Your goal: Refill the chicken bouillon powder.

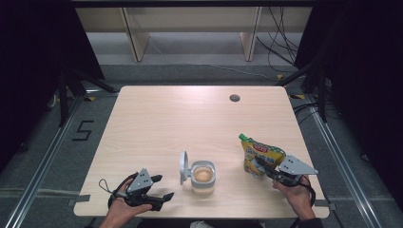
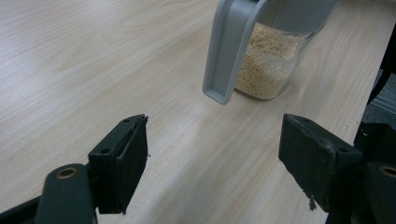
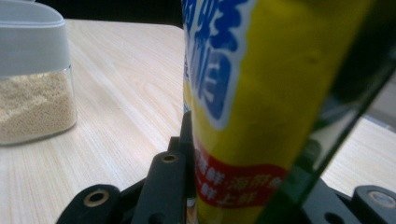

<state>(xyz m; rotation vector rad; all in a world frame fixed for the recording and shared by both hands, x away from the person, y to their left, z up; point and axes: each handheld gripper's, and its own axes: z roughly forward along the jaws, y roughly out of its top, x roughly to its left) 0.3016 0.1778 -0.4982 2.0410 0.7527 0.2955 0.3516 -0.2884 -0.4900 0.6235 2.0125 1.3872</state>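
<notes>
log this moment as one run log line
left gripper: open, idle | right gripper: shut on yellow pouch | jar: lid open, granules inside

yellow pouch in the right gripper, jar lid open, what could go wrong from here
1. The yellow pouch is soft and pinched low in the right gripper; it may sag or slip.
2. The jar stands open, lid flipped up beside it; a bump could spill the granules.
3. The left gripper is open, not steadying the jar.
</notes>
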